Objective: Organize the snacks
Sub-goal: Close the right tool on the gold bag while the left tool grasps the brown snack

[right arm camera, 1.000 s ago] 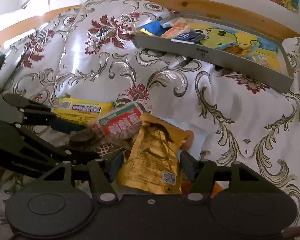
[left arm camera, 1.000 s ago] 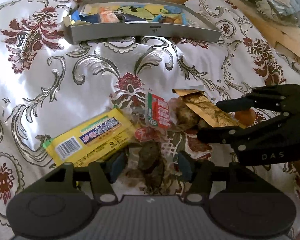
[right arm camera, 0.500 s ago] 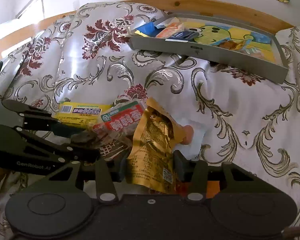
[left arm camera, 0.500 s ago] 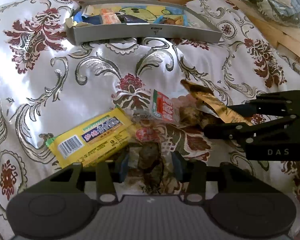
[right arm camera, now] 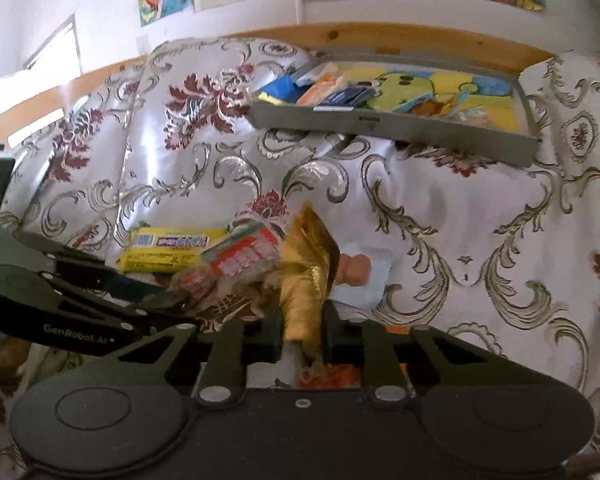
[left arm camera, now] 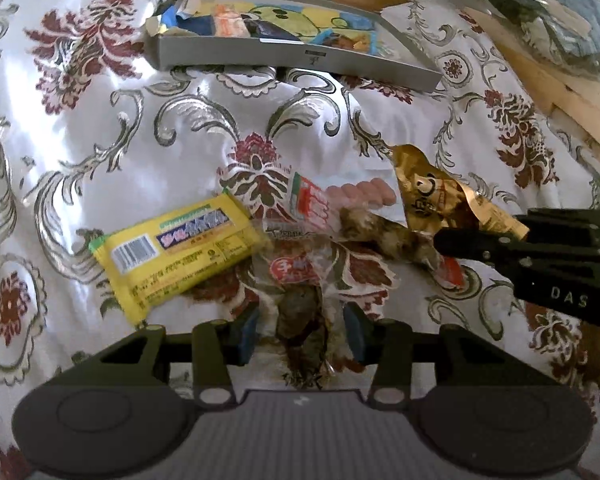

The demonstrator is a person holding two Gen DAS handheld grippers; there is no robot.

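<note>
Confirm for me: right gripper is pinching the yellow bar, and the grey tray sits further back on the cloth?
Not quite. The right gripper is closing on the gold packet, as the right wrist view shows. The yellow bar lies on the cloth. The grey tray does sit further back.

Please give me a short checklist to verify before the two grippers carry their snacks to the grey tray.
1. Right gripper has the gold packet between its closing jaws: ok.
2. Left gripper pressing the clear packet of dark snack: cannot tell; it lies between the pads.
3. Gold packet free of the pile: not ok; its lower part is beside the red packet.
4. Tray has free room: ok, on its right side.
5. Way over the cloth to the tray open: ok.
6. Yellow bar out of both grips: ok.
</note>
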